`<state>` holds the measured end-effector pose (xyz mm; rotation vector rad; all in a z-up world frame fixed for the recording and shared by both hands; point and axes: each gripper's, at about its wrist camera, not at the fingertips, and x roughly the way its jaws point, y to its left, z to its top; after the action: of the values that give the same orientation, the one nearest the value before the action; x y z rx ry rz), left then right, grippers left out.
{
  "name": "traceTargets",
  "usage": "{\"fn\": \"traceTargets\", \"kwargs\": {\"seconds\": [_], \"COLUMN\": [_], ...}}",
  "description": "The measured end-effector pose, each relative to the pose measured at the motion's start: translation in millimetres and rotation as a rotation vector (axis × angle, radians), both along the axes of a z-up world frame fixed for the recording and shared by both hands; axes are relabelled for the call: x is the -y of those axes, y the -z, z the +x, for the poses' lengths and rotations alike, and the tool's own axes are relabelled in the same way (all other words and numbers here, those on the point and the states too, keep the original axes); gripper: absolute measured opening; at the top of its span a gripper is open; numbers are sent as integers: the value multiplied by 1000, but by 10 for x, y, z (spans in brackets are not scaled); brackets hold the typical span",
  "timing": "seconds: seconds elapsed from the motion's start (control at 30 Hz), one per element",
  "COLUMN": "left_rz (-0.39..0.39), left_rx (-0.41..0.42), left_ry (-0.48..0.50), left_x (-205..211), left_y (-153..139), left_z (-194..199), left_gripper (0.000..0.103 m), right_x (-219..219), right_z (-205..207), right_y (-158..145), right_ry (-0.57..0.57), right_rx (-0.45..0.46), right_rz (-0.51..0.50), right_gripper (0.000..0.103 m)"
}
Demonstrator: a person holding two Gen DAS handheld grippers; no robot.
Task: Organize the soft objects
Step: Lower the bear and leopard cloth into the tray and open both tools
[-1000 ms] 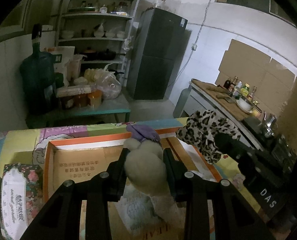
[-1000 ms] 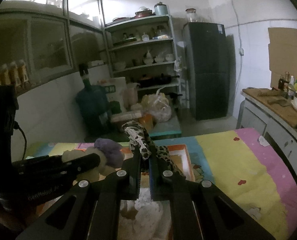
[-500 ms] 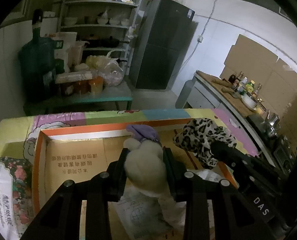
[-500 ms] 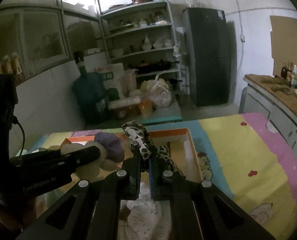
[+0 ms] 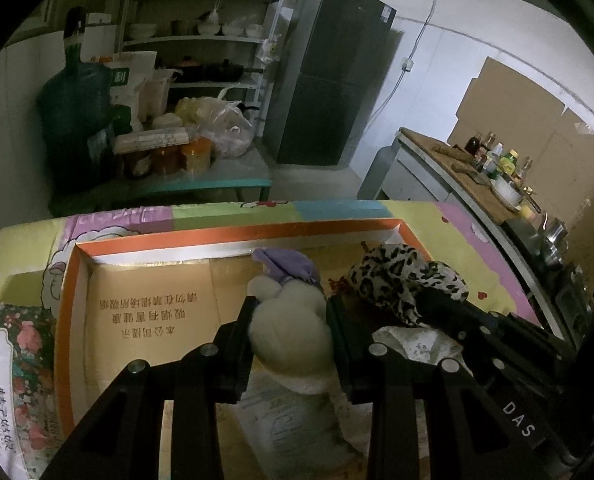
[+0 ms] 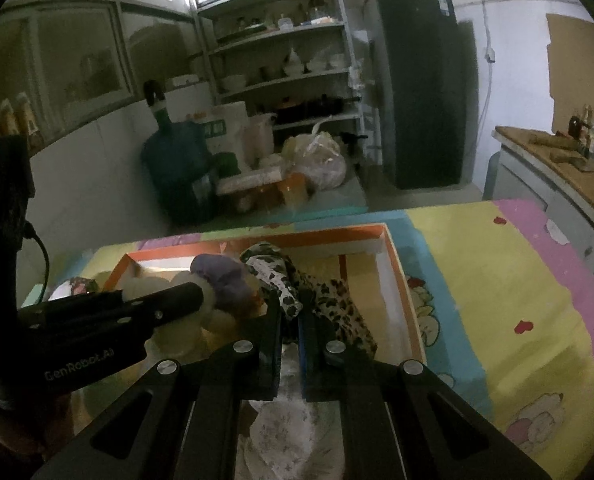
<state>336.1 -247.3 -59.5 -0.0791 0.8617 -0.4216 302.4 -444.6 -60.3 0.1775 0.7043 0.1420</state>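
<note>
Plush toy [image 5: 293, 328], cream-white with a purple cap, sits clamped between the jaws of our left claw [image 5: 291, 320], held over the open cardboard box [image 5: 145, 240] with the orange rim. Beside it, our right claw [image 6: 291, 312] is closed tight on a leopard-print cloth [image 6: 273, 276], which drapes down into the same box. Under both lies a pale printed cloth [image 6: 293, 420], already in the box. We judge the task well under way: two soft things are over the box but not yet let go, so both releases remain, and a flowered bundle [image 5: 13, 360] outside the box at its left side may still need sorting. The box rests on a bright patchwork-printed cover [image 6: 497, 280] over the table. Our left view shows the printed floor of the box, largely bare, and the flowered bundle in full; our right view shows the wide free stretch of cover on the box's right side and the leopard cloth's trailing end.
</note>
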Motion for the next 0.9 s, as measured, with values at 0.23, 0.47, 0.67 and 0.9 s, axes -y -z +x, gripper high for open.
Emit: {"fn": "traceTargets", "kwargs": {"seconds": [0.23, 0.47, 0.67, 0.9], "left_rz": [4, 3, -3, -7], "left_rx": [1, -4, 4, 50], "left_ry": [4, 3, -9, -32], "left_x": [-1, 11, -4, -78], "left_y": [12, 10, -26, -161], "left_z": [16, 26, -2, -88], "left_gripper": [37, 55, 61, 66], "right_x": [12, 45, 42, 68], "right_z": [35, 65, 45, 7], "right_y": [45, 91, 73, 67], "right_ry": [-12, -26, -41, -45], "right_rx": [-26, -40, -32, -25], "right_rz": [20, 62, 83, 105], "right_gripper": [9, 14, 28, 38]}}
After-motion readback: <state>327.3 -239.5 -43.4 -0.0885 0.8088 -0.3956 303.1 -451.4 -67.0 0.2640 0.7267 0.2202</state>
